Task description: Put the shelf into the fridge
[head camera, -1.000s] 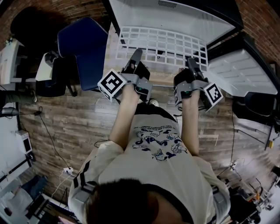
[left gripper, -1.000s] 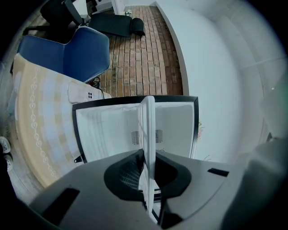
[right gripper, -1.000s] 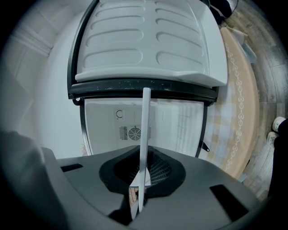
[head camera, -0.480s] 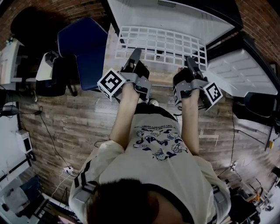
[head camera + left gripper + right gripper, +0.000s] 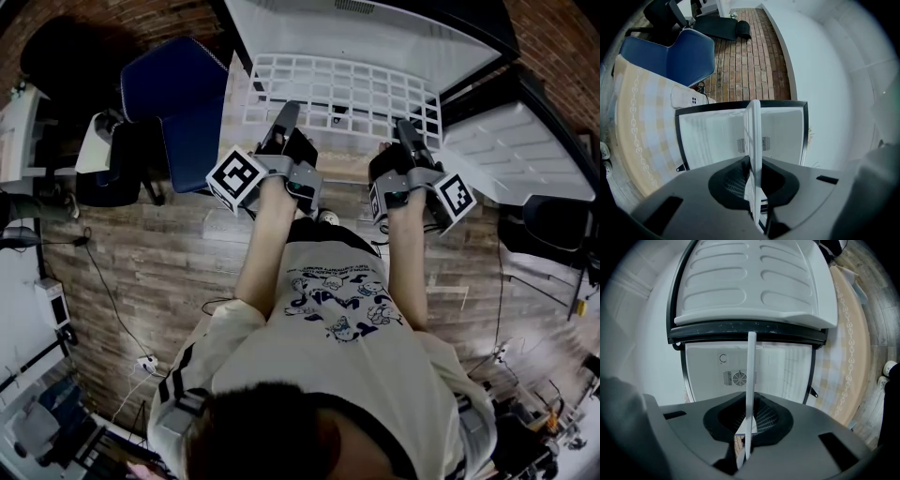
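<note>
- Shelf of white wire grid (image 5: 342, 94): a flat rectangle of thin crossed bars, lying level at 12 o'clock from the person. Its far edge is at the mouth of the open white fridge (image 5: 375, 37).
- Left hand-held gripper (image 5: 284, 117) is closed narrow on the shelf's near edge. In its own view the shelf (image 5: 753, 136) shows edge-on as a thin white strip pinched between the dark ribbed pads.
- Right hand-held gripper (image 5: 405, 131) grips the same near edge further toward 3 o'clock, its jaws pressed on the strip (image 5: 751, 371).
- Step in hand, as I judge it: the shelf is carried and lined up with the cavity, insertion barely begun.
- Next move probably calls for an even push from both sides toward 12 o'clock, keeping the grid level so its side edges meet the wall ledges; those ledges cannot be made out.
- Fridge interior looks like smooth moulded plastic, with a round fan grille (image 5: 738, 378) on the back wall.
- Ribbed white fridge door (image 5: 511, 155) stands open at 2 o'clock.
- Padded blue chair (image 5: 183, 103) sits at 10 o'clock on the wood-plank floor (image 5: 141, 262).
</note>
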`<act>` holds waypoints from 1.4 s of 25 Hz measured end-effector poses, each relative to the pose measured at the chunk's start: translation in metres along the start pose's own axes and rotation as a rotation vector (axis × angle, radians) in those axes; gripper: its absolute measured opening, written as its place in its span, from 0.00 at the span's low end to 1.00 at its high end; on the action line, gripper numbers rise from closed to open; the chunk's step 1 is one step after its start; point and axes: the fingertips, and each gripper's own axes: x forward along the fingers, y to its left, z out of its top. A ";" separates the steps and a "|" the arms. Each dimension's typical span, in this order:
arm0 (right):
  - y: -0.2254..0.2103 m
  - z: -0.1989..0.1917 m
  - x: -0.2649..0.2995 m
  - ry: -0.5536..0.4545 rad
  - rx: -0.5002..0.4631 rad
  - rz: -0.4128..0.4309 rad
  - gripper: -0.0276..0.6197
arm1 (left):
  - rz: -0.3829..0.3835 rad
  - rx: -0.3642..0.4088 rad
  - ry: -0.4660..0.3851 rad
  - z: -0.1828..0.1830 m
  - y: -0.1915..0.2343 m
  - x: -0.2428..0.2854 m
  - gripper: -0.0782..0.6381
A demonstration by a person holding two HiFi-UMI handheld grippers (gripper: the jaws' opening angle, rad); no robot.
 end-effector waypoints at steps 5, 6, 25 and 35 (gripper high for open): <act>0.000 0.000 0.001 0.002 -0.002 -0.005 0.11 | 0.004 0.007 0.002 0.001 0.001 0.001 0.17; 0.000 0.000 0.001 0.002 -0.002 -0.005 0.11 | 0.007 0.010 0.003 0.001 0.002 0.001 0.17; -0.001 0.003 0.002 -0.022 0.009 -0.009 0.11 | 0.007 0.008 0.015 -0.002 0.003 0.004 0.17; 0.000 0.004 0.002 -0.035 0.018 -0.003 0.11 | 0.004 0.016 0.021 -0.001 0.003 0.005 0.17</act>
